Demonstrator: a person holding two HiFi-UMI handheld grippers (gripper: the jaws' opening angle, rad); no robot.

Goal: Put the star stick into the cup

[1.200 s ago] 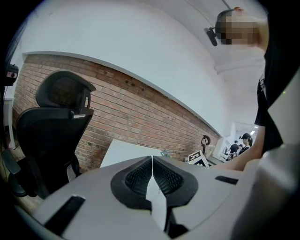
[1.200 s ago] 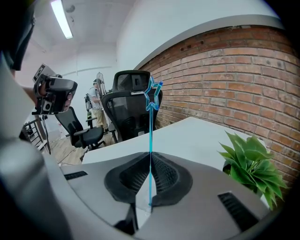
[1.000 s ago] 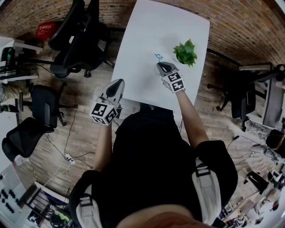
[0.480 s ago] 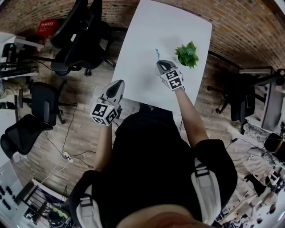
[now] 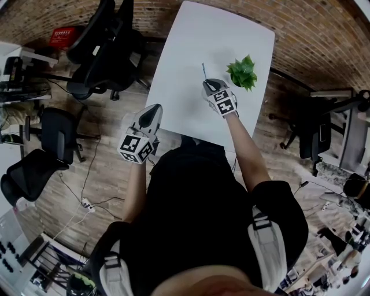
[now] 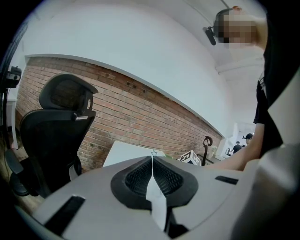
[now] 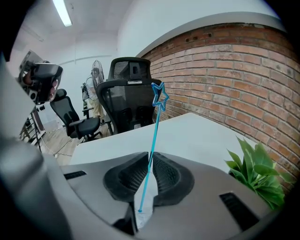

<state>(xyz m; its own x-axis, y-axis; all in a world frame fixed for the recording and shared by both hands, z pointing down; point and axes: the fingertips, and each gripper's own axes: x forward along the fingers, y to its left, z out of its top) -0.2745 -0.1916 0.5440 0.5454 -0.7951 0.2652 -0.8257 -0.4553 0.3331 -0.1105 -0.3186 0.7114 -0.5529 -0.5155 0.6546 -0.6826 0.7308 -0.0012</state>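
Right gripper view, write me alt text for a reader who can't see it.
The right claw is shut on a thin blue star stick, whose star end sticks out past the claw's tips. Beyond lie a white table with a green plant at right, a black office chair and a brick wall.

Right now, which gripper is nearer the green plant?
Right. The right gripper, shut on the star stick, is just beside the green plant; the left gripper hangs off the table, farther left.

This is an office. Black swivel chairs [image 5: 101, 55] stand on a wood-plank floor [image 5: 110, 173] beside a white desk [image 5: 191, 63]. A brick wall [image 7: 225, 61] runs behind, and a strip light [image 7: 62, 11] is mounted overhead.
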